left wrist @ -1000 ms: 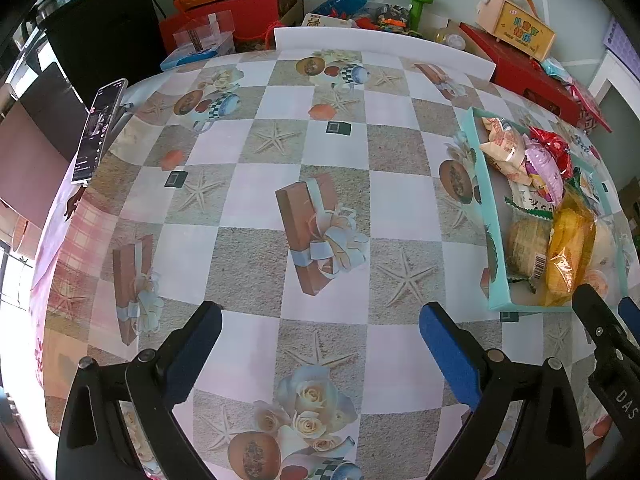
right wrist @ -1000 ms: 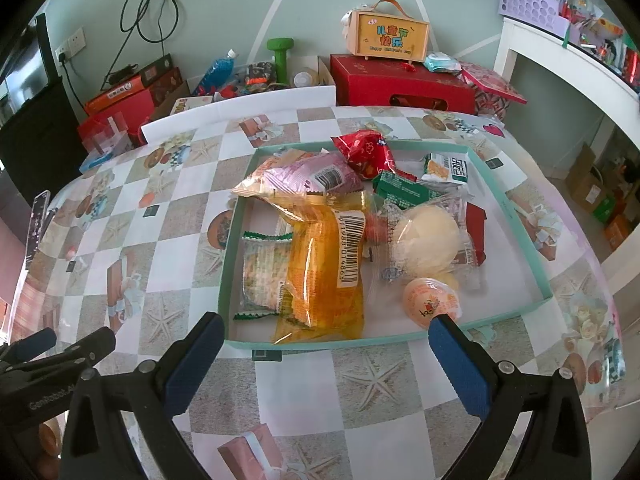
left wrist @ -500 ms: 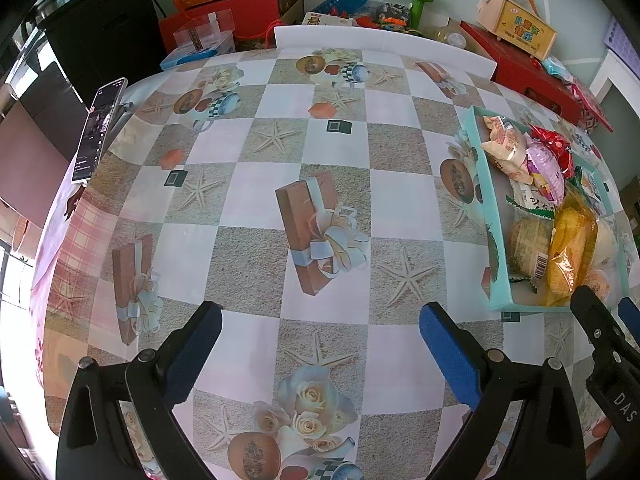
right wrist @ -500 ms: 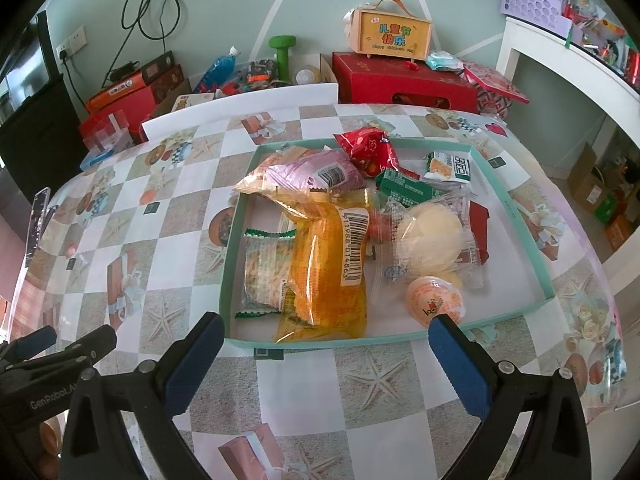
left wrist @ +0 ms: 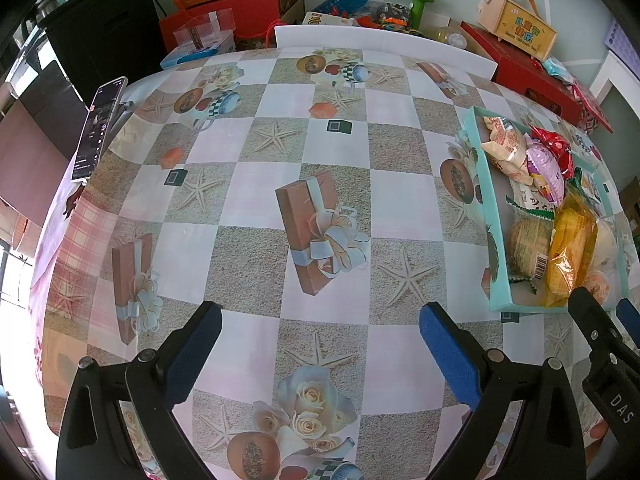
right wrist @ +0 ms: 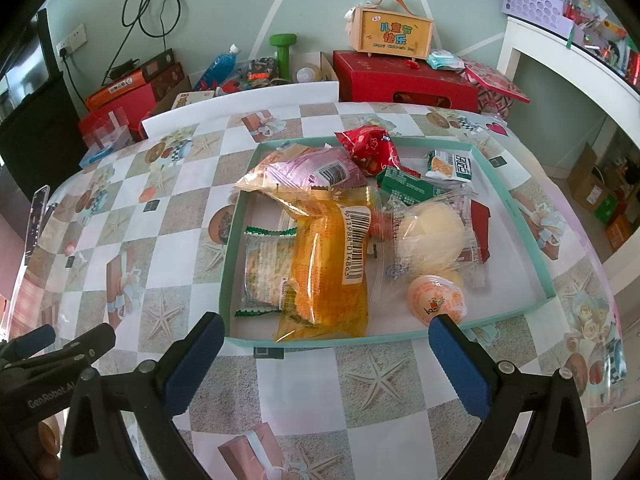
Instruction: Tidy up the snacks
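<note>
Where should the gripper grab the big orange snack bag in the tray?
Probably pinch the orange bag across its puffy middle, coming straight down from above with the open right gripper. It lies flat on top of the other snacks, long sides exposed, while the tray wall blocks a low approach.

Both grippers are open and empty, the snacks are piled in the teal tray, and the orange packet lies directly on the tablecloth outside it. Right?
Not quite. The orange packet lies inside the teal tray, on top of the other snacks, as the right wrist view shows. The rest holds: left gripper and right gripper are both open and empty.
</note>
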The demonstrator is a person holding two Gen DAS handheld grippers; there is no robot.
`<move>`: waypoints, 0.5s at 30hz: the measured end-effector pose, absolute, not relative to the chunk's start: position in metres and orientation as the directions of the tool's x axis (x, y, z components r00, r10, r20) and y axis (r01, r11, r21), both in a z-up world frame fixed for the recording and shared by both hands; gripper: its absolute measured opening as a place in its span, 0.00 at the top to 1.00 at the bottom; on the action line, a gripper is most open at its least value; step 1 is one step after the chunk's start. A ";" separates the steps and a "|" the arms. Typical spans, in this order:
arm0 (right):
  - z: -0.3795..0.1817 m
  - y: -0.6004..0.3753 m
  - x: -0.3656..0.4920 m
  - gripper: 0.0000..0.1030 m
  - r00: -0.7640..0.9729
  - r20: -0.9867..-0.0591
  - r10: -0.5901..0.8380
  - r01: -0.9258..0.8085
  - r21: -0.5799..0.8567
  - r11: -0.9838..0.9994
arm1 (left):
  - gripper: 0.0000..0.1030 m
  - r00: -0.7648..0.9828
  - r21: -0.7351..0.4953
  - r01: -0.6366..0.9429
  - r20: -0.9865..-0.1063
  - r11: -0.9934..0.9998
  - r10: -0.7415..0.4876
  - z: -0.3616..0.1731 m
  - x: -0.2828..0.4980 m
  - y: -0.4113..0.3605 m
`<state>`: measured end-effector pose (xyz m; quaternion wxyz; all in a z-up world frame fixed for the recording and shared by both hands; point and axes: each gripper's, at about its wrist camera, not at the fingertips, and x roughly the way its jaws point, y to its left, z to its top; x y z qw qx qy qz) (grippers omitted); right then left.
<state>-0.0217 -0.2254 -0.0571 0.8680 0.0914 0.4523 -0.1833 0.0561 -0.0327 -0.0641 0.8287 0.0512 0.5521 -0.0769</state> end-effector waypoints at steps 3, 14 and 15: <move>-0.057 -0.225 -0.021 0.00 0.523 -0.819 -0.236 0.401 -0.008 0.916 | 0.04 0.378 0.000 0.183 -0.923 0.983 -0.071 -0.064 0.056 -0.033; -0.058 -0.224 -0.021 0.00 0.522 -0.820 -0.236 0.401 -0.009 0.916 | 0.04 0.378 -0.001 0.184 -0.923 0.983 -0.071 -0.064 0.056 -0.032; -0.058 -0.224 -0.021 0.00 0.522 -0.820 -0.236 0.401 -0.009 0.916 | 0.04 0.378 0.000 0.184 -0.923 0.983 -0.071 -0.064 0.057 -0.032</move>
